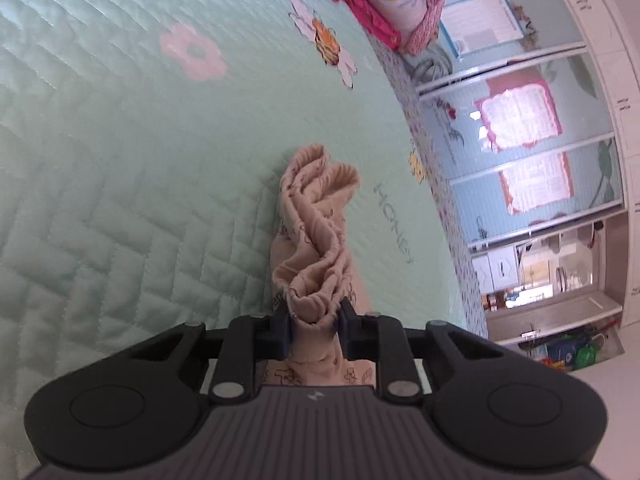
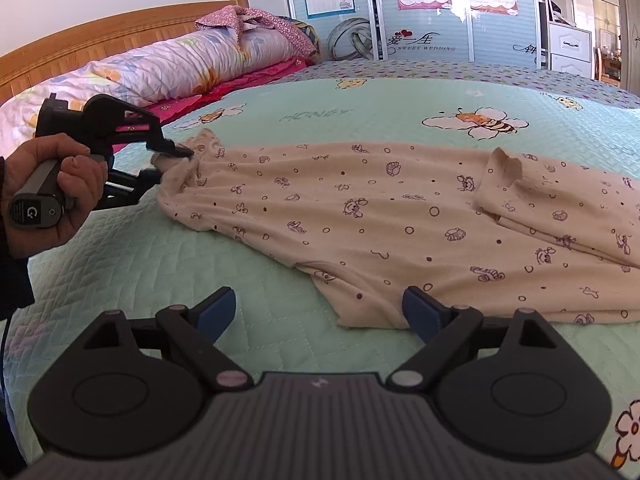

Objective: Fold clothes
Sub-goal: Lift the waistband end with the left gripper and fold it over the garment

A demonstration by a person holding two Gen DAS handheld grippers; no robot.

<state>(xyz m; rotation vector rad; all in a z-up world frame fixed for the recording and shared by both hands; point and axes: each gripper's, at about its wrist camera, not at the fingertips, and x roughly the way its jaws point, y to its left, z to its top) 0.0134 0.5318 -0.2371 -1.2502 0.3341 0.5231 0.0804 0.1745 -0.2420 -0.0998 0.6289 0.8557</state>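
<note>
left gripper: clamped on a bunched end of the beige printed garment; in the left wrist view the cloth gathers into ruffles between its pads and runs away toward 12 o'clock.
left hand: wrapped round the gripper's handle, at 9 o'clock in the right wrist view.
right gripper: jaws wide apart and holding nothing; it hovers just off the garment's near hem, its right pad at the cloth's edge, though I cannot tell whether it touches.
garment, place: spread on the bed, over the green quilted cover, in the middle of the right wrist view.
garment, long axis: runs from 9 o'clock, where the left gripper pinches it, to 3 o'clock, where it passes out of view; a sleeve lies turned over the body toward 2 o'clock.
direction from the right gripper: the bulk of the cloth lies at 12 to 2 o'clock; the near corner of the hem sits at 1 o'clock, just ahead.
nearer arm: the right, for the near hem; the left already holds the far end.
judgement: any fold here likely turns on that near edge, which lies across the right gripper's reach rather than along it.
</note>
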